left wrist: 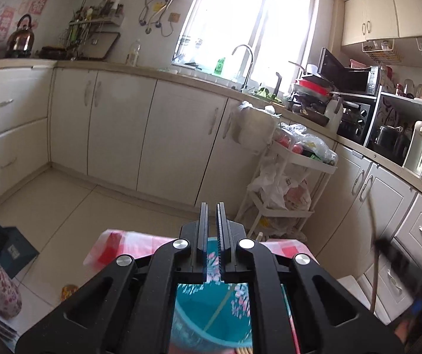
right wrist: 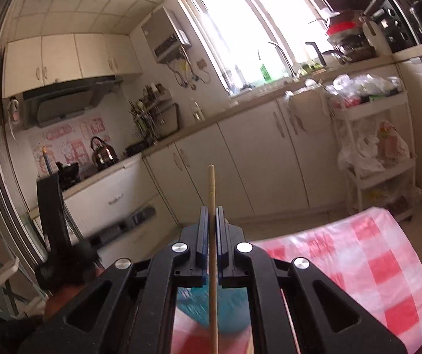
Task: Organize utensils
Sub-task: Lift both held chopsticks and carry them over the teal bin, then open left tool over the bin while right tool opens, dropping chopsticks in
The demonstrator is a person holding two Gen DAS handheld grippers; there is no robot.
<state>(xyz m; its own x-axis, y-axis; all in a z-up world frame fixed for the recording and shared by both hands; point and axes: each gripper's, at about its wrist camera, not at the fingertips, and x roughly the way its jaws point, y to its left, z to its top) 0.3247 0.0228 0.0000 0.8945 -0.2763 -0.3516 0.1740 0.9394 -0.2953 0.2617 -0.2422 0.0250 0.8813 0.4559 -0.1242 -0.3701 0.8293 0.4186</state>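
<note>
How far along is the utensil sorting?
Done: some wooden chopsticks already lie in the teal tub. In hand: the right gripper is shut on one wooden chopstick; the left gripper is shut and empty. Left: placing that chopstick; other utensils aren't in view.

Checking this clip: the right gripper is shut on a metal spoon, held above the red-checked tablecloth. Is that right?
Not a metal spoon. The right wrist view shows the right gripper shut on a wooden chopstick that runs between its fingers, above the red-checked tablecloth.
</note>
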